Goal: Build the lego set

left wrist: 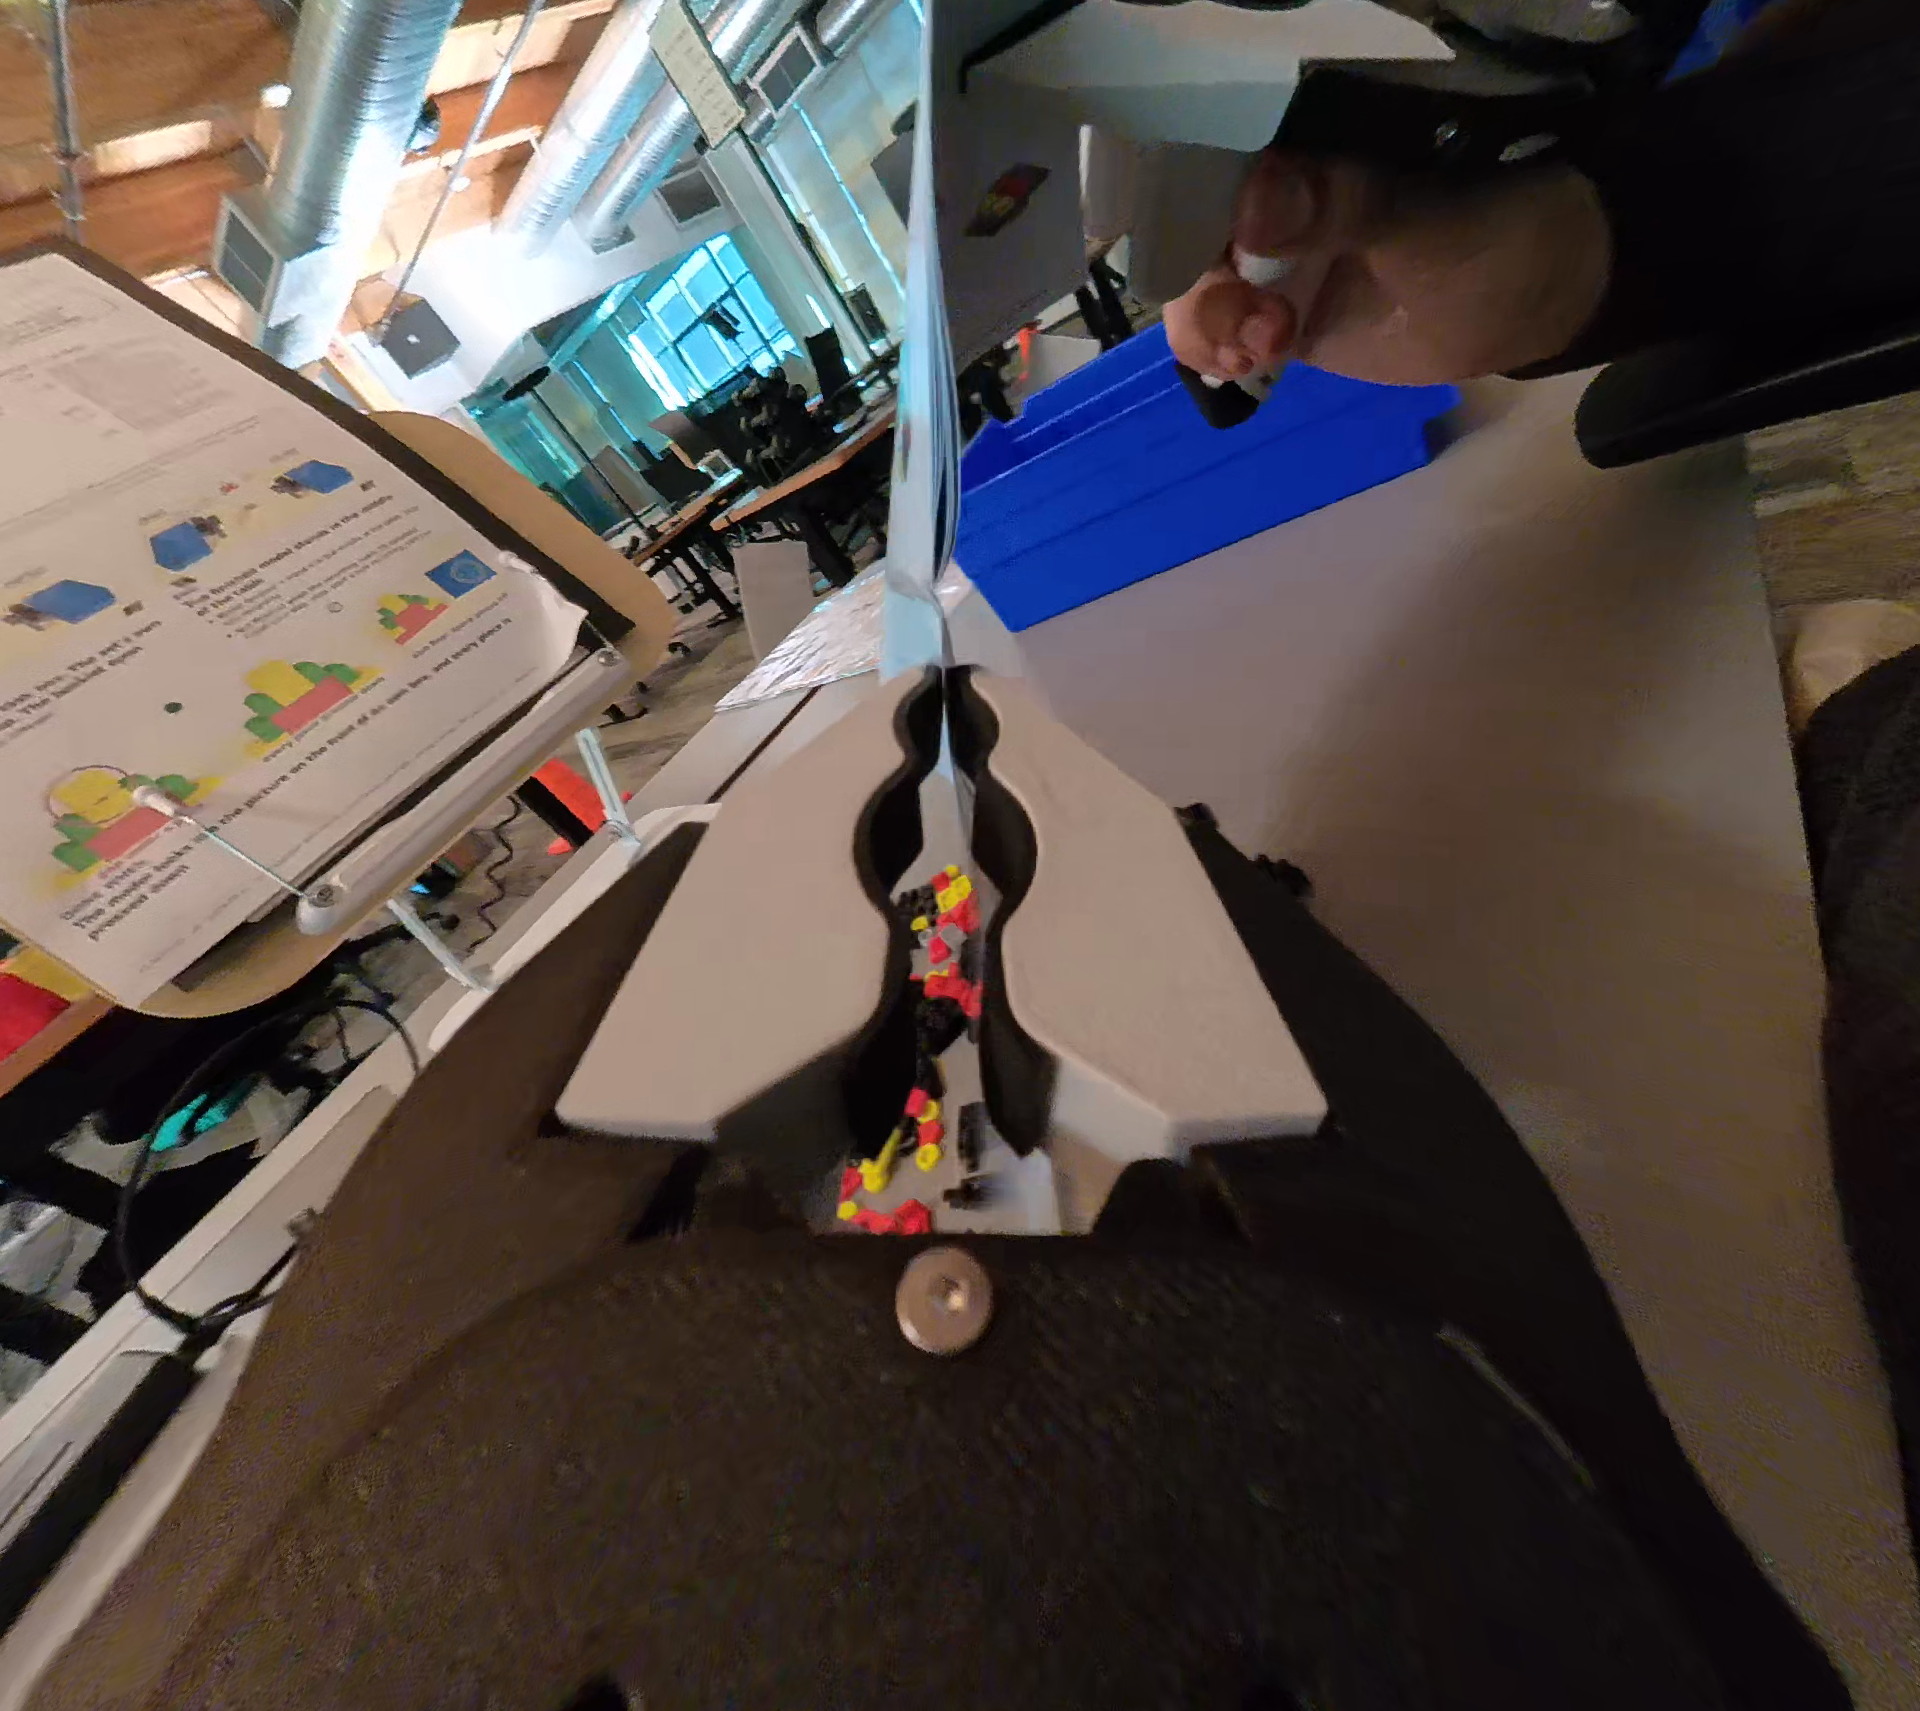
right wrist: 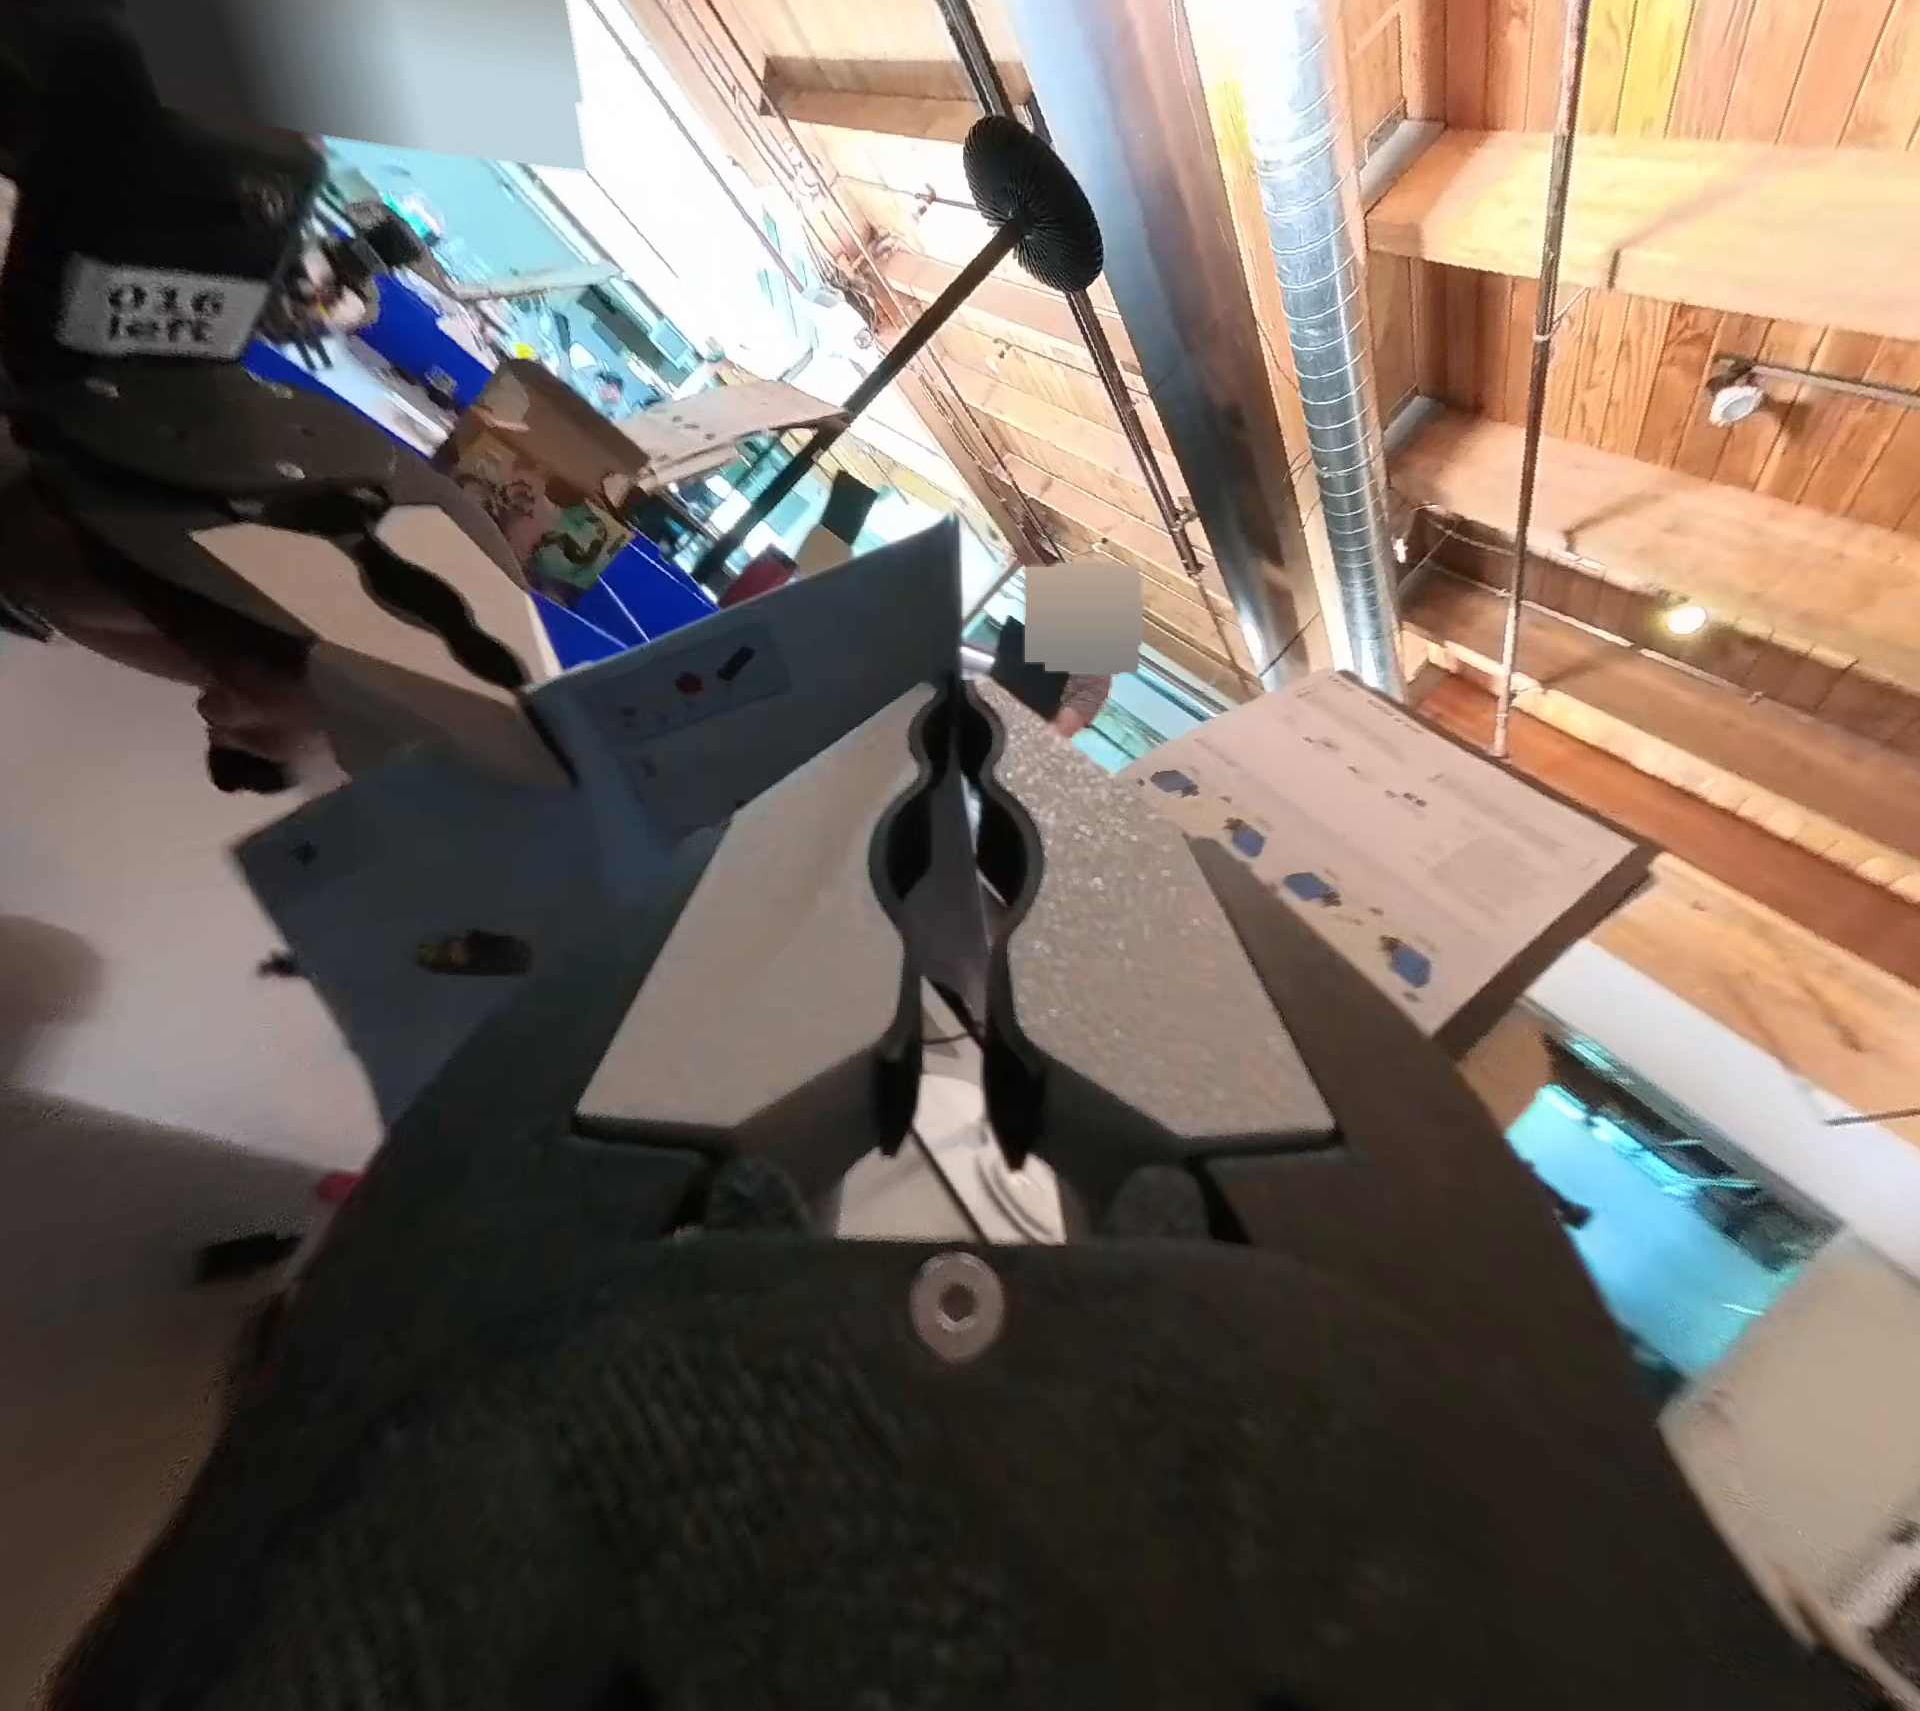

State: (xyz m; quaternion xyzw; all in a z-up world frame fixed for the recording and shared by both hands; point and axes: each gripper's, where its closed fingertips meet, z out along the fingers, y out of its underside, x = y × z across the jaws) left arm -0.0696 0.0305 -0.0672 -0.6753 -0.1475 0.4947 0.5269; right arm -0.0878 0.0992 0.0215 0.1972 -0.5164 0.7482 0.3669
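Note:
A thin light-blue instruction booklet (left wrist: 987,134) hangs in the air between both grippers. My left gripper (left wrist: 948,674) is shut on its lower edge. My right gripper (left wrist: 1023,35) is shut on it higher up, at the top right of the left wrist view. Small red, yellow and black lego pieces (left wrist: 940,986) lie on the white table (left wrist: 1455,830), seen through the gap between the left fingers. In the right wrist view my right gripper (right wrist: 951,685) pinches a page of the booklet (right wrist: 852,622). The left gripper (right wrist: 530,695) holds the booklet's left side.
A blue bin (left wrist: 1195,477) stands on the table behind the booklet. A printed instruction sheet on a clipboard stand (left wrist: 260,622) is at the left; it also shows in the right wrist view (right wrist: 1382,840). A person's hand (left wrist: 1403,269) holds the right gripper. The left gripper's tips are roughly 12 centimeters from the right gripper's.

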